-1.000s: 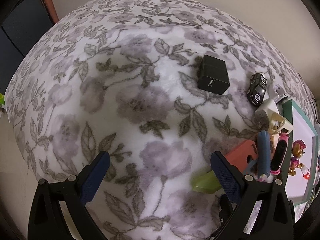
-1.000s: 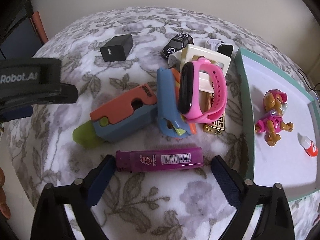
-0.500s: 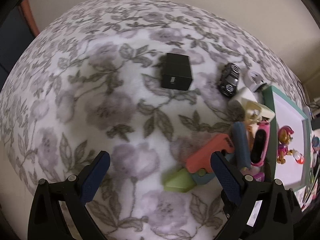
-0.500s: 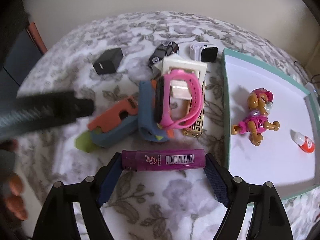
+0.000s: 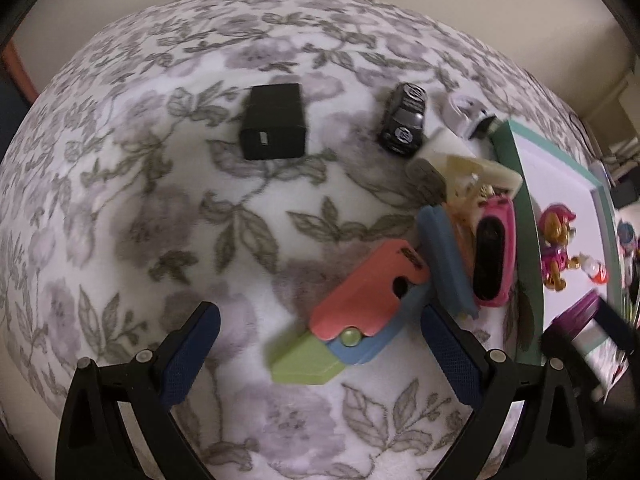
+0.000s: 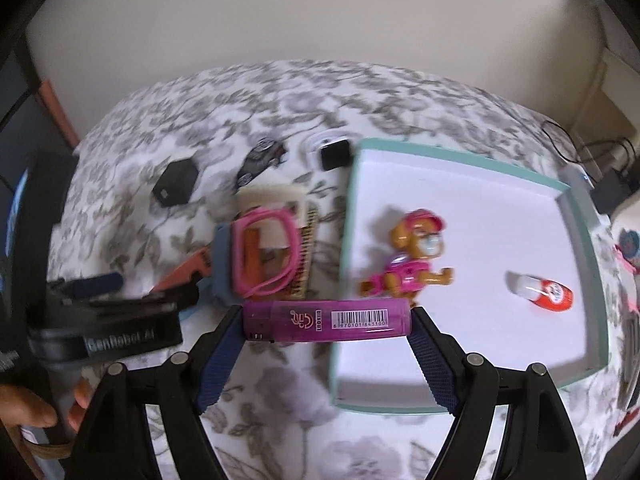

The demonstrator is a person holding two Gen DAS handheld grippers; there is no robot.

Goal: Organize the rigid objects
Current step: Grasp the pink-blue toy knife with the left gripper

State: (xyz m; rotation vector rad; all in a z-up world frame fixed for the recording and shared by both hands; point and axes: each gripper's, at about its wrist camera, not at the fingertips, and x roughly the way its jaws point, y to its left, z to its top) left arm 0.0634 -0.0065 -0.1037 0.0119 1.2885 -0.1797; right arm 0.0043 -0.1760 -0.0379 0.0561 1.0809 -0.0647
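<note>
The purple lighter (image 6: 326, 321) is clamped end to end between the right gripper's (image 6: 326, 334) blue pads, raised above the floral cloth (image 6: 296, 408) at the teal tray's (image 6: 582, 236) near edge. The left gripper (image 5: 320, 346) gapes wide and empty over the orange-and-blue folding toy (image 5: 360, 312).

Between the right jaws, the purple lighter (image 6: 326, 320) bore a barcode; the left gripper (image 6: 108, 336) read "GenRobot.AI".

Floral cover (image 5: 160, 208): soft, matt fleece-like cloth. Purple lighter (image 6: 326, 320): glossy translucent plastic, paper barcode label. Tray (image 6: 580, 216): matt white floor. Black toy car (image 5: 404, 120): glossy.
</note>
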